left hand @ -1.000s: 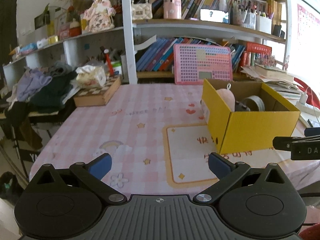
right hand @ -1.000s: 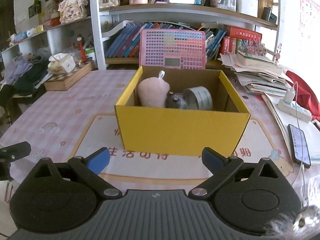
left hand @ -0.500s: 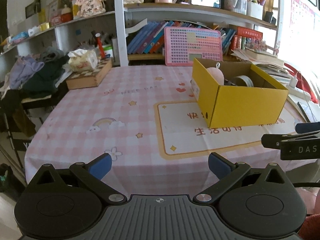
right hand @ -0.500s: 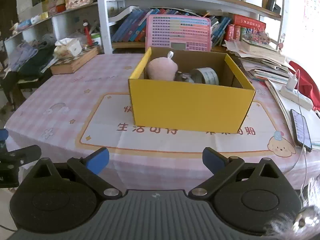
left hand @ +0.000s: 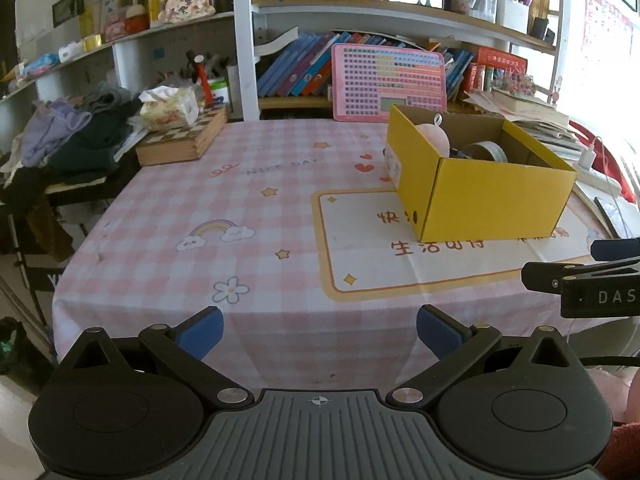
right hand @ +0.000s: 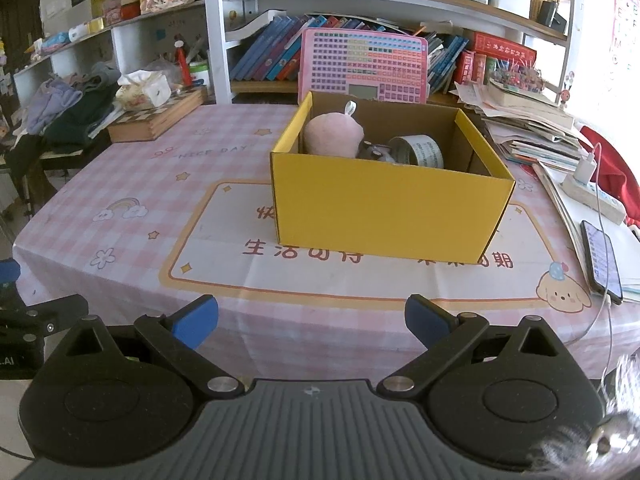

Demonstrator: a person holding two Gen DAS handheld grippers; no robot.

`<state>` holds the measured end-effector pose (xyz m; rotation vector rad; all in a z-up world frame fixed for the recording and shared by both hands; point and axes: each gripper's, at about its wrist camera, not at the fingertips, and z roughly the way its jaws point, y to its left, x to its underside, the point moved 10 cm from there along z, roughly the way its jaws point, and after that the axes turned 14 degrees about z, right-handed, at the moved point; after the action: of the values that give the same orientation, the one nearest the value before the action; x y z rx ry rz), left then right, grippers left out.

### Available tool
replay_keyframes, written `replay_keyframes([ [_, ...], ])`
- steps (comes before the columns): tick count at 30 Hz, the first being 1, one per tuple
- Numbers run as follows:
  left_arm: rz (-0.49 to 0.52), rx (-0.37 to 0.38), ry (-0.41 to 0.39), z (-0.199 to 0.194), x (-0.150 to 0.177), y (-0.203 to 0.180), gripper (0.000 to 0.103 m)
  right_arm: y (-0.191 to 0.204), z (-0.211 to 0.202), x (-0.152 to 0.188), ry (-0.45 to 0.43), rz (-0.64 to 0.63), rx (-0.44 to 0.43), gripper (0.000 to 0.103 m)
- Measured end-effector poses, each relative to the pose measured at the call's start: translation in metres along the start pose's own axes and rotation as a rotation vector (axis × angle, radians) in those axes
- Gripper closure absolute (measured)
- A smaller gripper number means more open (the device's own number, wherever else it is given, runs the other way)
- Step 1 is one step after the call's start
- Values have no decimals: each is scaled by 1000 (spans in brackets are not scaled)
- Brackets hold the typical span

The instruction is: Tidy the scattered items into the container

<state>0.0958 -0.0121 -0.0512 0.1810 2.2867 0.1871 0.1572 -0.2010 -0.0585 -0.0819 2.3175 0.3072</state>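
Note:
A yellow cardboard box (right hand: 388, 208) stands on the pink checked tablecloth; it also shows in the left wrist view (left hand: 492, 196). Inside it lie a pink plush toy (right hand: 334, 136), a roll of tape (right hand: 418, 150) and a small dark item (right hand: 374, 153). My right gripper (right hand: 312, 320) is open and empty, held off the table's front edge facing the box. My left gripper (left hand: 318, 330) is open and empty, off the front edge to the left. The right gripper's finger shows at the right of the left wrist view (left hand: 580, 280).
A phone on a cable (right hand: 602, 260) and a power strip (right hand: 592, 196) lie at the right. A wooden chessboard box (left hand: 184, 140) with a tissue box (left hand: 170, 106) sits at back left. A pink board (right hand: 362, 66) leans on the bookshelf. Clothes (left hand: 76, 132) pile at left.
Both grippers have pulled back from the box toward the table's front edge, so more of the tablecloth shows. Both stay open and empty. The box has not moved.

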Motion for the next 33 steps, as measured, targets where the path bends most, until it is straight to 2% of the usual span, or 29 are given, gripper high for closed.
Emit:
replay_keyframes([
  [33, -2, 20, -10, 3, -1, 4, 0, 8, 5, 0, 10, -11, 4, 2],
])
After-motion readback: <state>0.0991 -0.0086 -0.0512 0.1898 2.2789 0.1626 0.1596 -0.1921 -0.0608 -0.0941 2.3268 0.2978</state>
